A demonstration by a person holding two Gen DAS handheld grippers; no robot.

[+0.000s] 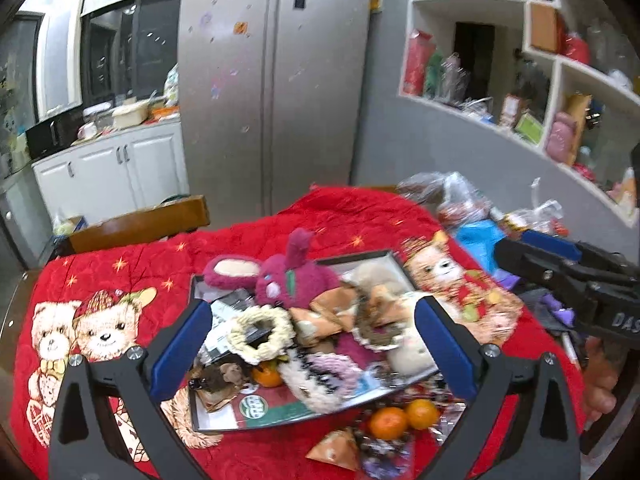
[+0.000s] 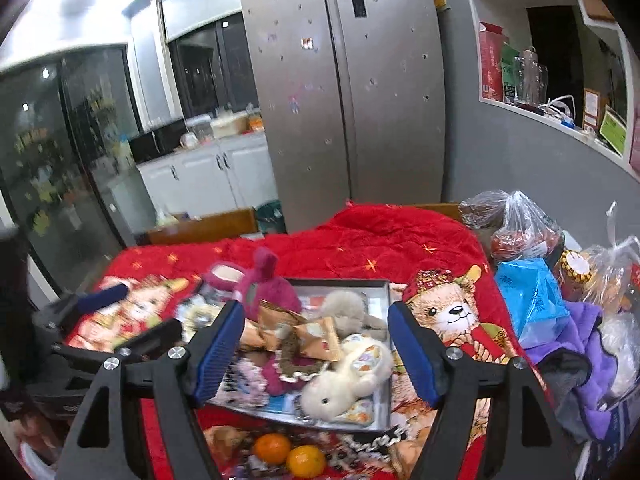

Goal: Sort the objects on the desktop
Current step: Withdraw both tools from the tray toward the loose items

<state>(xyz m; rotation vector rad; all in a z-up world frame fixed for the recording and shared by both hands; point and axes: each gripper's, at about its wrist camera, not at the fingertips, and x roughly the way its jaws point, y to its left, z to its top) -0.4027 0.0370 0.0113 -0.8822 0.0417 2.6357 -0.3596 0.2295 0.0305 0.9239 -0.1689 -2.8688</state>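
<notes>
The desk is covered by a red quilted cloth printed with bears. A shallow dark-rimmed tray is seen at its middle, piled with soft goods; plastic bags are heaped at the right edge.

Both tools are held above and short of the tray. The left hand-held gripper is spread about as wide as it goes, nothing between its pads. The right hand-held gripper is parted moderately and is likewise empty.

Step judged: between picks, with sorting partly done. Loose items near the front edge are not yet in the tray. The next move calls for one target to be chosen and a descent made with the jaws straddling it.

Count, largest first:
- magenta plush: one
- white plush rabbit: one
- grey plush: one
- cream scrunchie: one
- oranges outside the tray: two
- orange in the tray: one
- snack packets: several, number not determinable
</notes>
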